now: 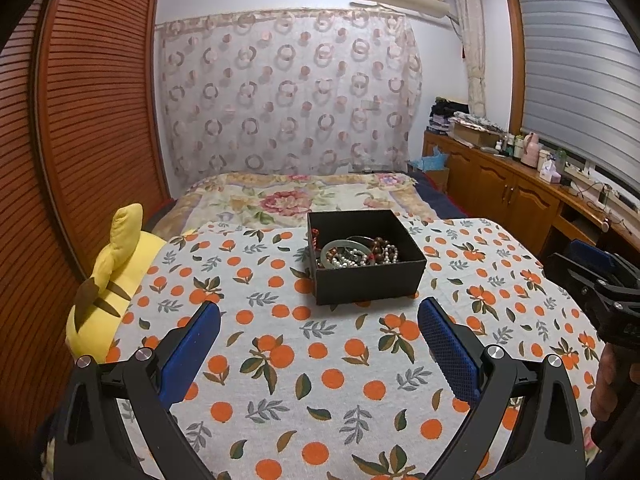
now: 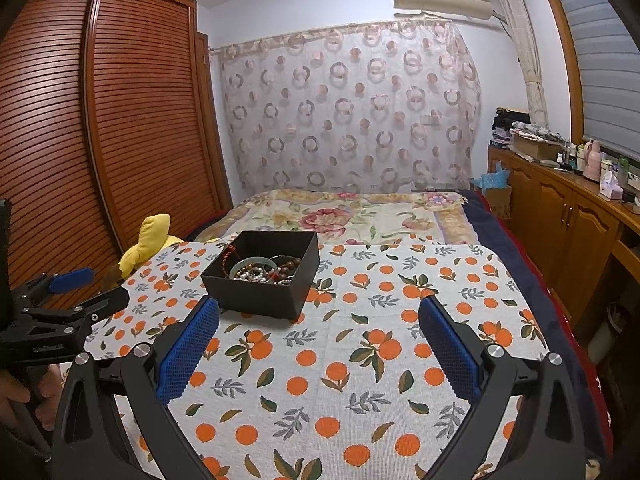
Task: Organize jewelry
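Observation:
A black open box (image 1: 370, 280) stands on the orange-print cloth (image 1: 304, 380). It holds a tangle of jewelry (image 1: 356, 254): bead strings, pearl strands and a pale green bangle. My left gripper (image 1: 320, 316) is open and empty, just in front of the box. My right gripper (image 2: 320, 316) is open and empty, with the box (image 2: 256, 296) ahead and to its left and the jewelry (image 2: 260, 270) inside. The left gripper also shows at the left edge of the right wrist view (image 2: 80, 292). The right gripper shows at the right edge of the left wrist view (image 1: 592, 268).
A yellow plush toy (image 1: 108, 276) lies at the cloth's left edge, beside a slatted wooden wardrobe (image 1: 80, 120). A floral bedspread (image 1: 304, 196) lies behind the box. A wooden cabinet (image 2: 560, 224) with bottles runs along the right wall.

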{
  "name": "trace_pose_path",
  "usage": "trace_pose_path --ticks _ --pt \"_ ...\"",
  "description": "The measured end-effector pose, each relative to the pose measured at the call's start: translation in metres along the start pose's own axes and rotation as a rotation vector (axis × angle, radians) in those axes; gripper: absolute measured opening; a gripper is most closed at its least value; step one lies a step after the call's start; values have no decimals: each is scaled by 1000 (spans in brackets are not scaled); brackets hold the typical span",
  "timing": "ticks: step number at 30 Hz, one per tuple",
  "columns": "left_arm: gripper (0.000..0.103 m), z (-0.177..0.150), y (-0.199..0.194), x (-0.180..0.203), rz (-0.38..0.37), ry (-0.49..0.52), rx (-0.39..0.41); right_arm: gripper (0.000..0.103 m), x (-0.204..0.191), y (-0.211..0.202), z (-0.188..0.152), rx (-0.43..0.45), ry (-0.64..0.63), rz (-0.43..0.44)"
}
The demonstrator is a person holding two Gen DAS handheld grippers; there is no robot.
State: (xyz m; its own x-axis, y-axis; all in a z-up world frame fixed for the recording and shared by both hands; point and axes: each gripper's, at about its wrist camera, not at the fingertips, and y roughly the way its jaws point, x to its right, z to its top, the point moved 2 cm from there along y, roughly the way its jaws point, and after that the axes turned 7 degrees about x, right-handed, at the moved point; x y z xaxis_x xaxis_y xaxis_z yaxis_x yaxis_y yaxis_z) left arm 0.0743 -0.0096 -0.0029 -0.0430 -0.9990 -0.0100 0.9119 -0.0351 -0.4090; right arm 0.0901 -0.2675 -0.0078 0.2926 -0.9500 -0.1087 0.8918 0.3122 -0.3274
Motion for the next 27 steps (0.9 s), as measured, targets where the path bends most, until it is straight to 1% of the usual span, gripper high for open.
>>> trace_pose_path --ticks 12,27 --pt "95 2 -8 2 2 8 22 101 0 0 -1 0 3 1" --pt "95 3 -10 3 3 8 25 101 0 0 -1 0 2 2"
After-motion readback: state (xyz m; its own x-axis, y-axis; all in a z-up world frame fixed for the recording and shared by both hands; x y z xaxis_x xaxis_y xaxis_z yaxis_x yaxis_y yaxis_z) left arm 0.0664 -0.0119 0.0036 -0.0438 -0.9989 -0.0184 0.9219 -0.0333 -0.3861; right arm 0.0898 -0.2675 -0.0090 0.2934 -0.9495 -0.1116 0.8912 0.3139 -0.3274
